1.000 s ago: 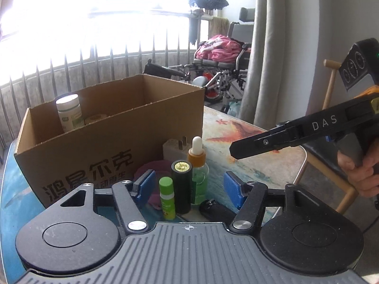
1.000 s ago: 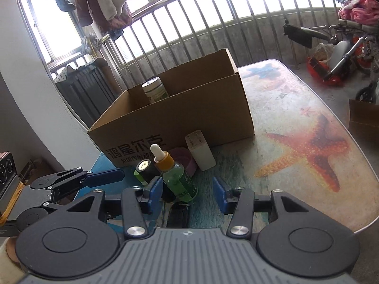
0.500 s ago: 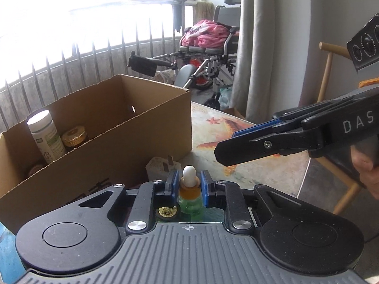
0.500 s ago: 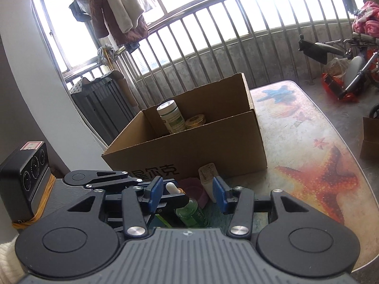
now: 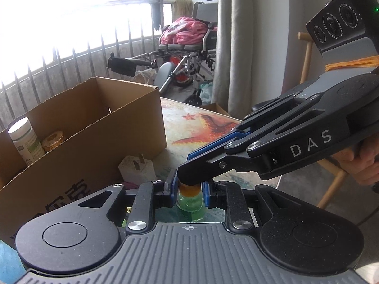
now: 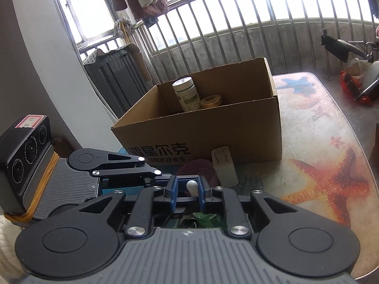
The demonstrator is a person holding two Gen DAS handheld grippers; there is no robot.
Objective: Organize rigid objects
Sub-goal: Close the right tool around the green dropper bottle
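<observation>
The right gripper (image 6: 187, 193) is now brought down beside the left gripper (image 5: 188, 191); the dropper bottle (image 5: 190, 203) is pinched by both, steadied for lifting.

Bright daylight floods through a barred window (image 6: 236, 21). A grey curtain (image 5: 239, 35) hangs beside a wheelchair (image 5: 187, 47).

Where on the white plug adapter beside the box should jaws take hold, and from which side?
Grip the white plug adapter across its flat side faces at mid-body, coming from above on the open table side. It stands upright with prongs on top, and the cardboard box blocks the far side.
</observation>
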